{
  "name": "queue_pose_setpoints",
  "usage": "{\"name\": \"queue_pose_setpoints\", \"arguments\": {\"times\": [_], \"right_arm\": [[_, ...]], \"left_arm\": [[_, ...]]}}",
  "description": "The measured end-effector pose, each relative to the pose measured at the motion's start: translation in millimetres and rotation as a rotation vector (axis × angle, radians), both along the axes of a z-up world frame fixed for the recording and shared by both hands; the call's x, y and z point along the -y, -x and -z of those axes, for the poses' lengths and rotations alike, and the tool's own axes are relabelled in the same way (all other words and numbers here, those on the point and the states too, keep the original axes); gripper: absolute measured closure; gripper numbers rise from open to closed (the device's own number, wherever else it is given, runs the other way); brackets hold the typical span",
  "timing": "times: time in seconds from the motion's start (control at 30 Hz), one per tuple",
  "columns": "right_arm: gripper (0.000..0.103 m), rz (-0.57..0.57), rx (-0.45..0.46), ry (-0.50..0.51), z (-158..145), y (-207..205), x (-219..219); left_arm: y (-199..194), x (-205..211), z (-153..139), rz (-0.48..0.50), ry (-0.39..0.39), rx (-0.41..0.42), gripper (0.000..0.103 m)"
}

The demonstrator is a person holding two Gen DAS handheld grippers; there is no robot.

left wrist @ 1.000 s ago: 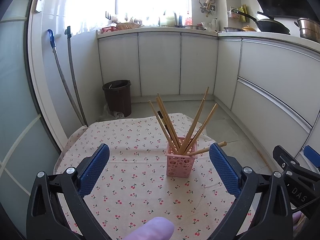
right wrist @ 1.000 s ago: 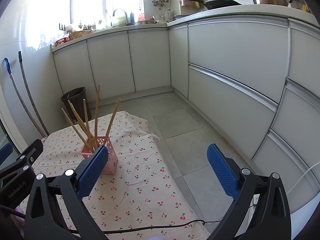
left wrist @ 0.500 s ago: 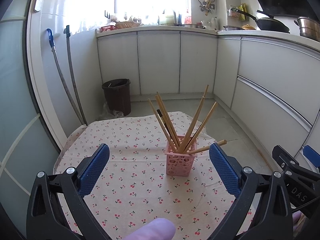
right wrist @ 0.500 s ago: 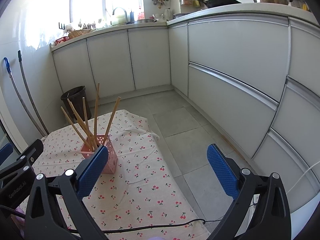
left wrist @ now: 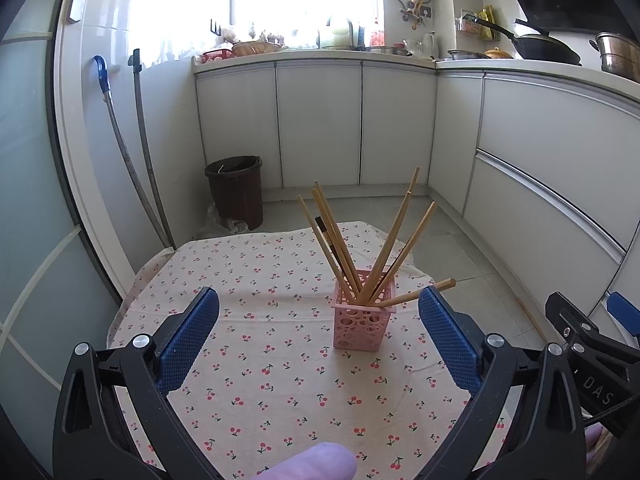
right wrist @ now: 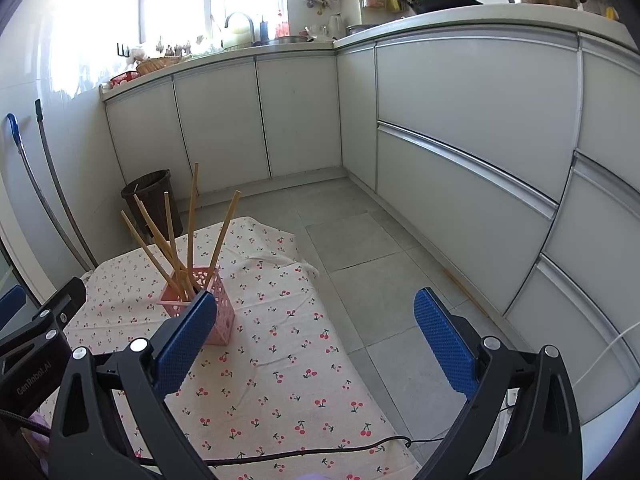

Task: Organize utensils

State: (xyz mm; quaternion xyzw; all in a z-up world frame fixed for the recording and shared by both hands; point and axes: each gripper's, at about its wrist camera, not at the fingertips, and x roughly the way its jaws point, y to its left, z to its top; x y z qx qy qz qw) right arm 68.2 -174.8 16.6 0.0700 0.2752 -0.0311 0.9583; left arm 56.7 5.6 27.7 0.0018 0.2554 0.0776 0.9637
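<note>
Fanning upward from pink holder [left wrist: 363, 325]: chopsticks [left wrist: 370, 252]; one nearly horizontal, rightward.

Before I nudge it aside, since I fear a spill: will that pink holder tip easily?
Probably yes: the pink holder looks like light perforated plastic, and the long chopsticks splay well above its rim. The cherry-print cloth may bunch and catch its base.

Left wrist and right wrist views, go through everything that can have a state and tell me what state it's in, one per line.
left gripper: open, holding nothing.
right gripper: open, holding nothing.
pink holder: upright on the cherry cloth.
chopsticks: standing in the holder, fanned out; one leans low over the rim to the right.
cherry cloth: spread flat, far corner rumpled.
trash bin: upright, no lid.
cabinet doors: shut.
</note>
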Motion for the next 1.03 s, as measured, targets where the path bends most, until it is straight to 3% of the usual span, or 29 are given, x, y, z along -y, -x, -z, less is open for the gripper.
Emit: {"name": "queue_pose_setpoints", "arguments": {"times": [0.73, 0.87, 1.03], "right_arm": [[0.007, -0.001, -0.015, 0.002, 2.1, -2.6, 1.7], [0.007, 0.003, -0.019, 0.000, 2.8, -3.3, 2.5], [0.007, 0.010, -0.023, -0.003, 3.1, -3.8, 3.3]], "left_arm": [[-0.2, 2.9, 3.8, 0.048, 0.015, -0.011, 0.017], [-2.3, 3.9, 3.1, 0.031, 0.007, -0.030, 0.007], [-2.1, 2.6, 1.4, 0.023, 0.012, -0.026, 0.007]]}}
